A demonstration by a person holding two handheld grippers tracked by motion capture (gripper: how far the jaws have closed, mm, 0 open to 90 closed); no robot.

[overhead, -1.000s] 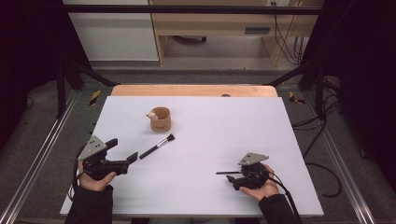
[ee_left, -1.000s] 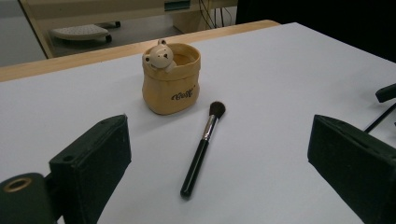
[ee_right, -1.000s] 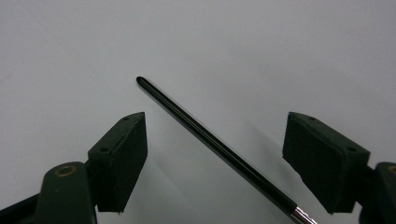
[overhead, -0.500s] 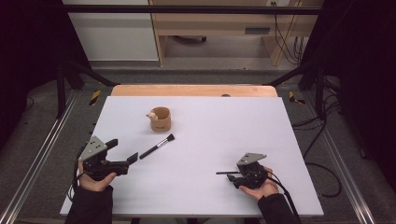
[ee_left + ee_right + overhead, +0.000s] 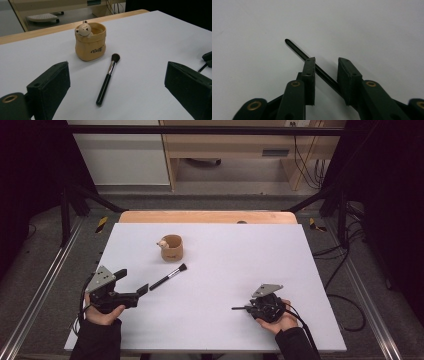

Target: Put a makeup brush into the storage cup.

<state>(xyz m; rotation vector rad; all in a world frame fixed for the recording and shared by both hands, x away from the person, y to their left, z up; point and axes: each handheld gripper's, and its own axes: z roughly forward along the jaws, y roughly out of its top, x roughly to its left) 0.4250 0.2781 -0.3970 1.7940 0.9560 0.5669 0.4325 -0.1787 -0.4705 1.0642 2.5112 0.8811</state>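
Table: white top [image 5: 225,245], pretty plain, with a wooden strip [image 5: 207,216] running along the far edge
Stick: thin black stick [image 5: 295,47] lying flat on the white top at the near right, running slantwise between the right gripper's jaws
Right gripper: right gripper [image 5: 325,62] has its jaws just been closing in on the stick. One pad sits right beside it, but there's a visible gap on the other side, so it isn't clamped
Brush: black-handled makeup brush [image 5: 107,77] lying flat in the near-left part of the table, bristles toward the cup
Left gripper: left gripper [image 5: 131,281] is just short of the brush's handle end, jaws spread wide, gripping nothing
Cup: tan cup [image 5: 90,42] standing upright just past the bristles, with a little bear figure [image 5: 83,29] peeking over its rim
Writing: small dark cursive word on the cup's front, too small to read for sure
Hands: each one wrapped around its gripper's body, dark sleeves at the near edge
Room: grey floor, metal rails [image 5: 45,285] down the sides, cables [image 5: 345,285] on the right, pale wooden furniture [image 5: 225,145] at the back, dark otherwise
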